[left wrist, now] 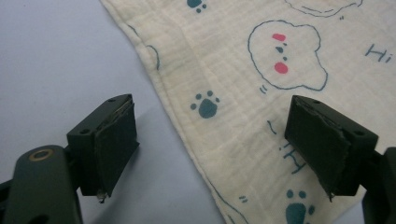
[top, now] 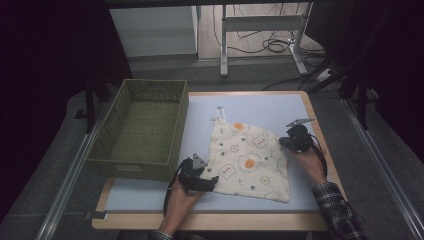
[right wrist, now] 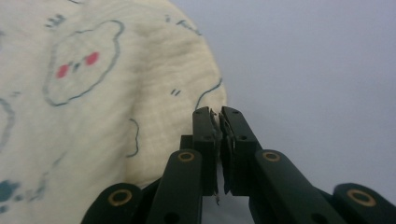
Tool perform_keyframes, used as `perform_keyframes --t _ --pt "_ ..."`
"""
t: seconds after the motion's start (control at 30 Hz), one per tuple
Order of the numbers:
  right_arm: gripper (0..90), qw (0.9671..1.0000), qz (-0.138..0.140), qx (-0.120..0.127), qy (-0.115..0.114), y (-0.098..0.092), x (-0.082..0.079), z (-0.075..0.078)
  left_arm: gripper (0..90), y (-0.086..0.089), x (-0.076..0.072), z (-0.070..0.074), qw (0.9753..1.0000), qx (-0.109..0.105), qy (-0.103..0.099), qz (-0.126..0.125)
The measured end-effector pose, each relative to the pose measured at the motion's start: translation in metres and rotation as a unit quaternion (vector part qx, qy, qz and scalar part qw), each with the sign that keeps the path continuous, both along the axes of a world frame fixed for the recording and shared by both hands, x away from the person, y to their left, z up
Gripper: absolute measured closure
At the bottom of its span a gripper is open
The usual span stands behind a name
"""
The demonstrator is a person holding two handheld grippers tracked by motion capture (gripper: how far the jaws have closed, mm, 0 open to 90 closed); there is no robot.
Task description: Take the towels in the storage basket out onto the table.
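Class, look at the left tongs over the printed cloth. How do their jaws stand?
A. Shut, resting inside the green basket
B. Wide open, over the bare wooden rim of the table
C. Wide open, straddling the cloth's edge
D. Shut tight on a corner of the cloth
C: in the left gripper view the left tongs have their jaws far apart, one over the table, the other over the cloth.

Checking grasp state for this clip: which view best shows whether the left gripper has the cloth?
The left gripper view: the left gripper stands open astride the cloth edge. The high view shows it at the cloth's corner; the right gripper view shows only cloth.
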State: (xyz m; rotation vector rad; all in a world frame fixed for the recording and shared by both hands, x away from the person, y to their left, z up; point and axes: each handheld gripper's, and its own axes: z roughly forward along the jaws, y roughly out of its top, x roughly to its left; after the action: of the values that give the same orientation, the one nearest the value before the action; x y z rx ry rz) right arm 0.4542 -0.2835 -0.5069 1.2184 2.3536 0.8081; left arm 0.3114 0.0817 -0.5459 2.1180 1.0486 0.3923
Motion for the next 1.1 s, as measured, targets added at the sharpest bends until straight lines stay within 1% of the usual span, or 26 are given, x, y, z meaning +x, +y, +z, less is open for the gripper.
perform_keyframes --t 0.07,0.2,0.3,0.37,0.4,0.5,0.57,0.63,0.73,0.8,0.9,1.0,1.1 --pt "85.0 0.9999 -0.007 -0.005 -0.006 -0.002 0.007 0.007 16.9 0.0 0.0 0.0 1.0 0.0 0.0 0.0" --pt "84.9 0.9996 -0.021 -0.001 -0.018 -0.009 0.025 0.023 16.8 0.0 0.0 0.0 1.0 0.0 0.0 0.0" --pt "84.5 0.9993 -0.028 -0.006 -0.025 -0.014 0.037 0.031 16.8 0.0 0.0 0.0 1.0 0.0 0.0 0.0" --pt "82.4 0.9993 -0.03 -0.003 -0.02 -0.016 0.043 0.032 16.8 0.0 0.0 0.0 1.0 0.0 0.0 0.0" --pt "78.4 0.9995 -0.029 0.001 -0.015 -0.017 0.045 0.031 16.7 0.0 0.0 0.0 1.0 0.0 0.001 0.0" --pt "72.9 0.9993 -0.031 0.007 -0.018 -0.019 0.044 0.027 16.0 0.0 0.0 0.0 1.0 -0.001 0.002 -0.001" --pt "70.2 0.9994 -0.029 0.014 -0.015 -0.021 0.042 0.025 15.0 0.0 0.001 0.0 1.0 -0.002 0.004 -0.004" --pt "67.8 0.9993 -0.03 0.015 -0.017 -0.023 0.04 0.023 13.4 0.0 0.001 0.001 1.0 -0.001 0.007 -0.005" --pt "62.7 0.9993 -0.029 0.021 -0.013 -0.026 0.038 0.021 15.7 0.001 0.003 0.002 1.0 0.0 0.007 -0.007" --pt "59.5 0.9991 -0.029 0.03 -0.006 -0.028 0.037 0.019 17.6 0.0 0.006 0.004 0.9999 -0.005 0.012 -0.007" --pt "56.9 0.999 -0.025 0.036 0.0 -0.029 0.035 0.016 19.0 -0.004 0.011 0.006 1.0 0.003 0.003 -0.006" --pt "55.3 0.9991 -0.022 0.036 0.006 -0.028 0.033 0.012 22.0 -0.008 0.018 0.01 1.0 -0.006 0.001 -0.005" --pt "54.5 0.9991 -0.02 0.036 0.003 -0.028 0.031 0.012 24.6 -0.013 0.029 0.015 0.9999 -0.009 -0.002 -0.007"
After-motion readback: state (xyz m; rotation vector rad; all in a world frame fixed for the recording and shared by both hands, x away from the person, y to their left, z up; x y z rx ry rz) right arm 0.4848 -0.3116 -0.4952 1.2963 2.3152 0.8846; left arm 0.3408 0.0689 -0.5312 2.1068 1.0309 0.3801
